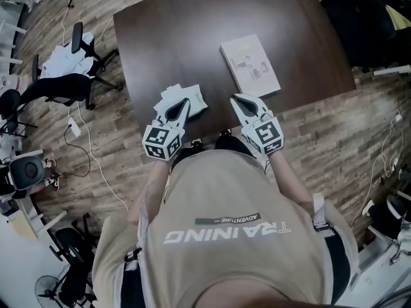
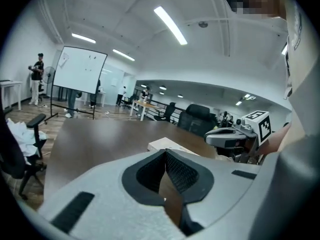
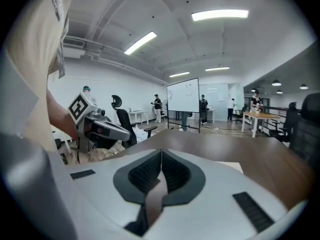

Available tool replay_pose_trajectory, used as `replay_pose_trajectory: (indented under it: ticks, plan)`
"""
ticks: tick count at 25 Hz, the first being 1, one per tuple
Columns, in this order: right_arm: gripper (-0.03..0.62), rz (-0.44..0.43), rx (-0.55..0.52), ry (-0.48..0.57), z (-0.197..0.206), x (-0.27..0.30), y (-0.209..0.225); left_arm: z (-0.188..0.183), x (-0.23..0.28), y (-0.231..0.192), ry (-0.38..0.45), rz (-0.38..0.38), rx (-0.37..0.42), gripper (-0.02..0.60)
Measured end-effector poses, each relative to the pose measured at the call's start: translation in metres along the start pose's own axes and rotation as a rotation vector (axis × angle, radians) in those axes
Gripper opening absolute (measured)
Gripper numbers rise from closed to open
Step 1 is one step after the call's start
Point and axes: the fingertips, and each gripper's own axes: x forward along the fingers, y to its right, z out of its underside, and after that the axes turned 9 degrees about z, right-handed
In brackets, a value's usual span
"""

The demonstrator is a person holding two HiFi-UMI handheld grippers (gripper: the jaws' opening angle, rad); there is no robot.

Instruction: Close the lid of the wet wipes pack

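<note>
The white wet wipes pack [image 1: 192,99] lies near the front edge of the dark table [image 1: 192,37]. My left gripper [image 1: 185,101] hovers over it and covers its middle, so I cannot tell how the lid stands. The left gripper view shows its jaws [image 2: 165,152] shut with nothing between them. My right gripper [image 1: 236,97] is a hand's width to the right of the pack, over bare table. Its jaws [image 3: 161,151] are also shut and empty. In the right gripper view the left gripper [image 3: 97,126] shows at the left.
A pale booklet [image 1: 250,65] lies on the table beyond the right gripper and shows as a flat beige slab [image 2: 167,145] in the left gripper view. Office chairs [image 1: 61,85] and cables stand on the wooden floor to the left. The person's torso is right at the table's front edge.
</note>
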Motion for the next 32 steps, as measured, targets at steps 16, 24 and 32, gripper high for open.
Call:
replay_pose_trajectory:
  ticks: [16, 24, 32]
  plan:
    - [0.015, -0.371, 0.017, -0.058, 0.002, 0.070, -0.047, 0.017, -0.070, -0.028, 0.078, -0.349, -0.104, 0.011]
    - [0.015, -0.338, -0.014, -0.106, -0.011, 0.094, -0.075, 0.016, -0.086, -0.056, 0.104, -0.305, -0.074, 0.011]
    - [0.016, -0.256, -0.043, -0.155, -0.017, 0.136, -0.083, 0.021, -0.087, -0.087, 0.095, -0.218, -0.074, 0.011]
